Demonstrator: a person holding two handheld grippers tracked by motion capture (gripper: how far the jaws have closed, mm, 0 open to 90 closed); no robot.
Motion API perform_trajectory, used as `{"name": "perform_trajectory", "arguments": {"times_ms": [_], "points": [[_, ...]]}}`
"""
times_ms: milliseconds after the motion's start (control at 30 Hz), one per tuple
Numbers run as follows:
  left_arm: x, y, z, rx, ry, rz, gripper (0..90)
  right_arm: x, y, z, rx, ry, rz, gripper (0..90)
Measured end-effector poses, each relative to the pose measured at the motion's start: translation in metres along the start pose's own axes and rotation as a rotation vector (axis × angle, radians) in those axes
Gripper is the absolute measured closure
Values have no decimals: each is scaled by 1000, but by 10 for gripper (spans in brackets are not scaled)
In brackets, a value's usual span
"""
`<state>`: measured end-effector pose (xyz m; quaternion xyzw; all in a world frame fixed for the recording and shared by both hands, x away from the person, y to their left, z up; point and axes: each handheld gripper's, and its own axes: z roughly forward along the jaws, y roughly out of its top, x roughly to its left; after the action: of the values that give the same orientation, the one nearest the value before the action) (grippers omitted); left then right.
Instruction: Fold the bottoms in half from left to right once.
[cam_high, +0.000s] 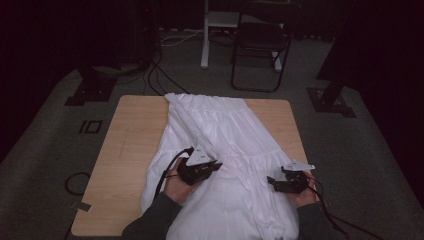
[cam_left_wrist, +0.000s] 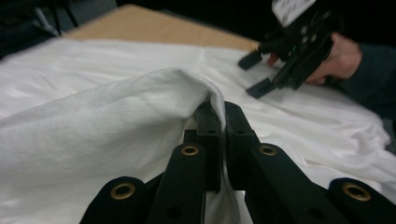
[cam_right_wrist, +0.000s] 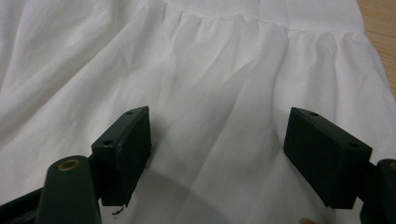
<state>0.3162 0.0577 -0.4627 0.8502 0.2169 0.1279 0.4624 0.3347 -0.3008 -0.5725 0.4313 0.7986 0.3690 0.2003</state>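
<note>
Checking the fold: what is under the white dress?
The white dress lies on the wooden table, whose bare top shows at both sides. The left gripper pinches a lifted fold of it. The tabletop beneath the cloth is covered, so anything there cannot be seen.

The white garment (cam_high: 220, 150) runs off the bottom edge (hem unseen).
</note>
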Motion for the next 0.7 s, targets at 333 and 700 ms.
{"name": "perform_trajectory", "arguments": {"times_ms": [333,700], "points": [[13,-18,-4,20,39,-65,526,40,36,-21,-32,-2,-87,389],[55,-75,-70,86,313,-160,523,105,97,-21,-116,108,-117,505]]}}
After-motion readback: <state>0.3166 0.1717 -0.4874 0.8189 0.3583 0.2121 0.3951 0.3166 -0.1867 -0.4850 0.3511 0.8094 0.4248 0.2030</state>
